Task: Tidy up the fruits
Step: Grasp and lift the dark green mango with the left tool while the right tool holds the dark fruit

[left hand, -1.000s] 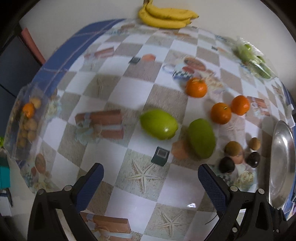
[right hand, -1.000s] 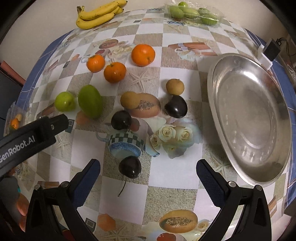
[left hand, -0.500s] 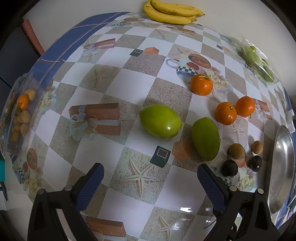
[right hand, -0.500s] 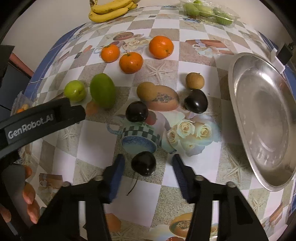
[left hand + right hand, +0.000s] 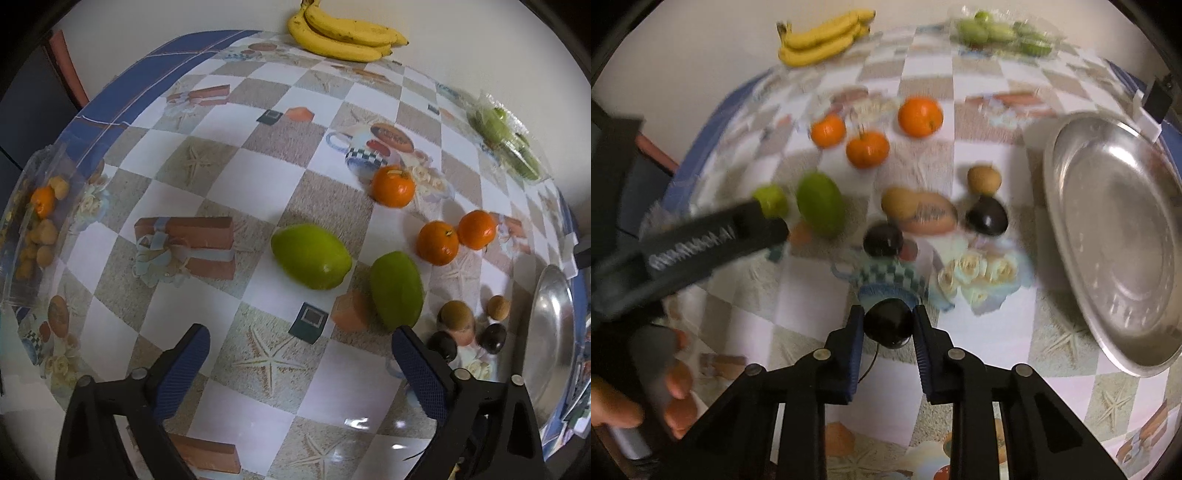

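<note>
The dark round fruit (image 5: pixel 888 324) sits between the jaws of the right gripper (image 5: pixel 888 328), which are narrow and pressed on its two sides, so it is held. A thin stem hangs below it. I cannot tell if it is already lifted from the tabletop (image 5: pixel 997 332) or only touching it.

Ahead of these jaws lie two more dark fruits (image 5: pixel 882 240) and (image 5: pixel 986 218), and two brown ones, the bigger (image 5: pixel 897 201) and the smaller (image 5: pixel 983 179). Further ahead are three oranges (image 5: pixel 867 149), to the left of them two green mangoes (image 5: pixel 820 203), and at the far edge the bananas (image 5: pixel 823 37) and a bag of green fruits (image 5: pixel 1001 31). To the right of the jaws stands the metal tray (image 5: pixel 1115 240), with nothing in it.

The left gripper (image 5: pixel 299 365) has its jaws wide and holds nothing; the nearer mango (image 5: pixel 310 256) lies ahead of it, well apart.

In my judgement the task is only at the start: one fruit is grasped, no fruit is in the tray, and all the others wait to be sorted.
</note>
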